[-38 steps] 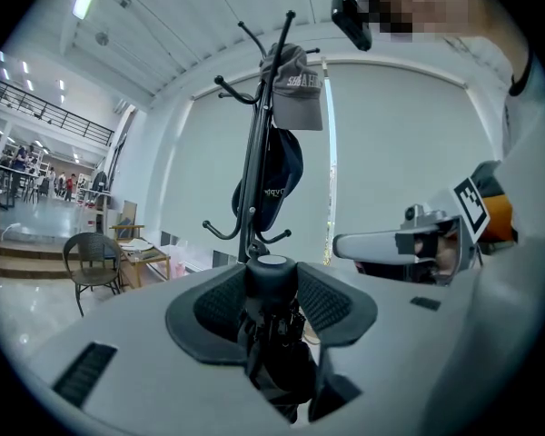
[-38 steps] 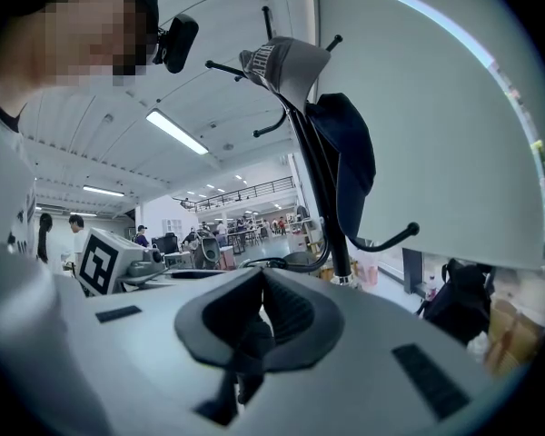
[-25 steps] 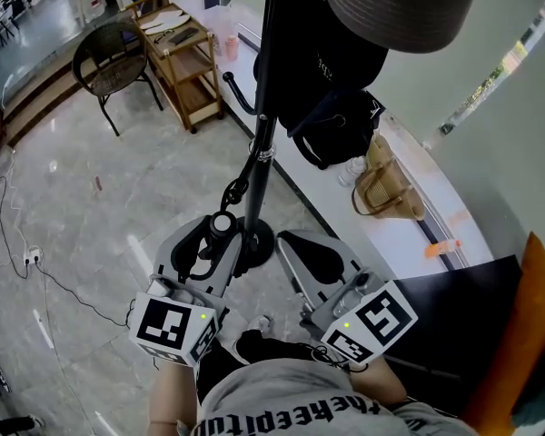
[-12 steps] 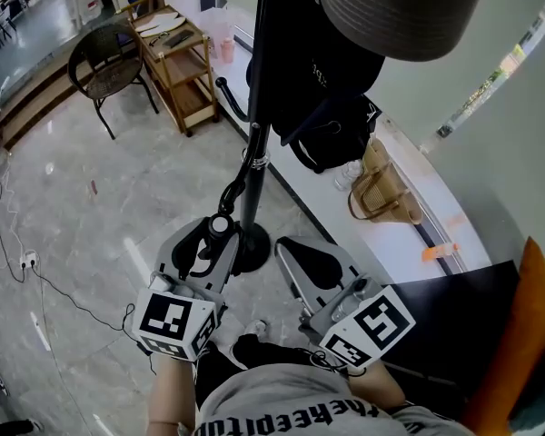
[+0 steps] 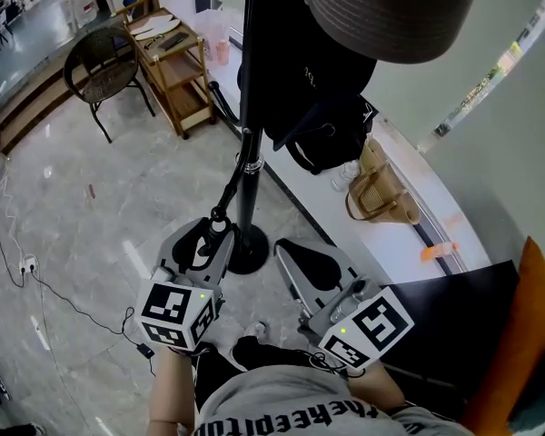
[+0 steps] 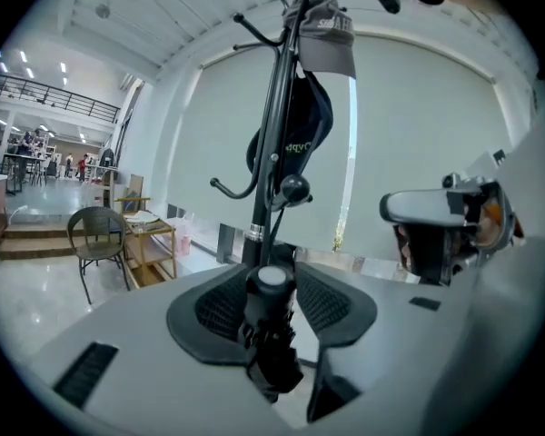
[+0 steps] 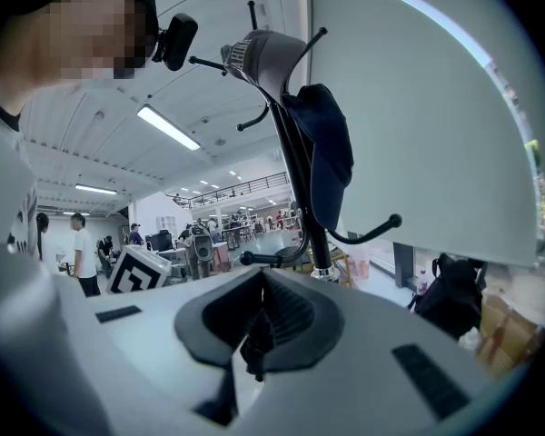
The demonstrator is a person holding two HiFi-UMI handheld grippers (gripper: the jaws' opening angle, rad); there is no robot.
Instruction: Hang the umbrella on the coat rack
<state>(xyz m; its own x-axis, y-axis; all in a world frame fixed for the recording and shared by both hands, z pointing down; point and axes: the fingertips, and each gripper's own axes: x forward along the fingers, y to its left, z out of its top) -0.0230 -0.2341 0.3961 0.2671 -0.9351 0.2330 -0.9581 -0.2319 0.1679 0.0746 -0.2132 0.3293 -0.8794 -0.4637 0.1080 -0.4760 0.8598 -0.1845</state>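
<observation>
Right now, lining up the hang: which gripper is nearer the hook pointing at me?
Left: its fingers hold the umbrella just below that hook; right sits farther right.

Both forearms reach forward from the waist, side by side and a little apart. The left gripper tips slightly downward, its jaws set wide with the pads clamped on a folded umbrella. To its right, the right gripper points nearly level, jaws closed together with nothing in them.
</observation>
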